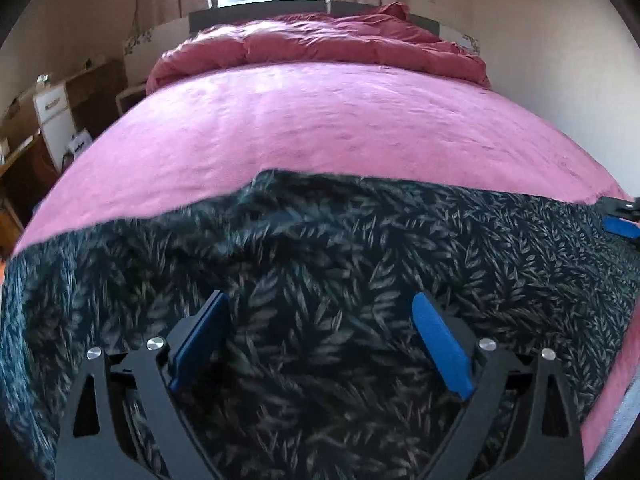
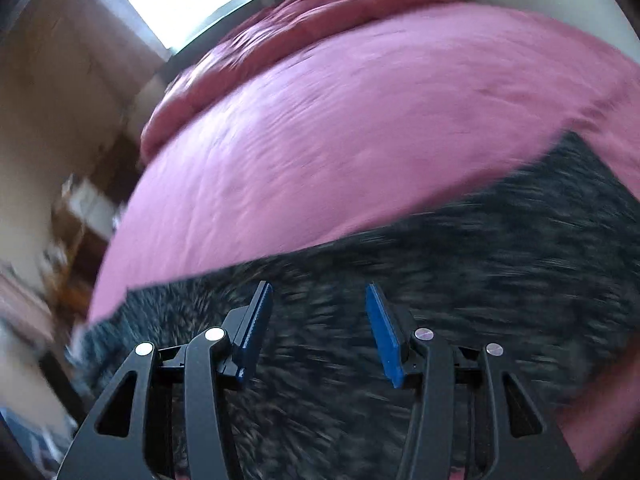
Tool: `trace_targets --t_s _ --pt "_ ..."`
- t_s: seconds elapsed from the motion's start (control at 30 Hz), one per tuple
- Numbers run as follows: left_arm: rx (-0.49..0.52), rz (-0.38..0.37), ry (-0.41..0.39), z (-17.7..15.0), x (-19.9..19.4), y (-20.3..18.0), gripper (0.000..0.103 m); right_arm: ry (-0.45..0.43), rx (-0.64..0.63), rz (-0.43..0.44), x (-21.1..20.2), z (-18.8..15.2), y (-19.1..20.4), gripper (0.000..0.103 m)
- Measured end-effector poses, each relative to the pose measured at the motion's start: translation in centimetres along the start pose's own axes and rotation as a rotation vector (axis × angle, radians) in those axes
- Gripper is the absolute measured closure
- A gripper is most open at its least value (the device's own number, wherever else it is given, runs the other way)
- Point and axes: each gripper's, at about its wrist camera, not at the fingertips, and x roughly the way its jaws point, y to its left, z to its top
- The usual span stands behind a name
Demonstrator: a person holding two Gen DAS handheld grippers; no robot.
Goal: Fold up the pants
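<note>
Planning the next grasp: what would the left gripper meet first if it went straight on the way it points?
Probably the pants: the left gripper, jaws open and empty, points low over the leaf-print cloth spread across the bed. Its height above the cloth is unclear, so it might skim on toward the pink sheet.

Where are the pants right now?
The pants lie spread across the near end of the pink bed, right under both open tongs, far from the red duvet by the window.

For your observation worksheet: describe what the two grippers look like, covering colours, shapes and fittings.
The left gripper and the right gripper look alike: black angular arms with triangular cut-outs, round silver bolts at the joints, and flat blue pads lining the jaws. The right gripper's pads look ridged. No cables, markings or sleeves show.
</note>
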Motion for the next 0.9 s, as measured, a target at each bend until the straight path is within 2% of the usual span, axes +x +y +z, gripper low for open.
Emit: trace_targets --t_s 0.1,0.23,0.33,0.4,0.57,0.9 --pt "-0.052 -0.028 0.012 -1.1 -0.4 0.7 0.008 -0.04 0.085 -0.031 -3.3 0.9 -4.1 0.055" --pt "-0.148 -0.06 -0.019 -1.8 -1.9 2.4 0.003 -0.085 0.162 -0.117 -6.5 1.0 -9.4 0.041" --pt "-0.182 -0.076 -0.032 -2.7 -2.9 3.3 0.002 -0.095 0.283 -0.143 -7.7 -0.1 -14.0 0.041" --pt "-0.174 -0.06 -0.041 -3.0 -3.4 3.4 0.002 -0.104 0.351 -0.142 -8.1 -0.9 -16.1 0.041" --pt "-0.121 0.07 -0.046 -3.3 -4.7 3.7 0.002 -0.166 0.48 -0.054 -7.6 -2.3 -19.8 0.041" --pt "-0.254 0.161 -0.046 -4.1 -5.4 9.5 0.002 -0.31 0.577 0.034 -6.7 -2.3 -21.2 0.041"
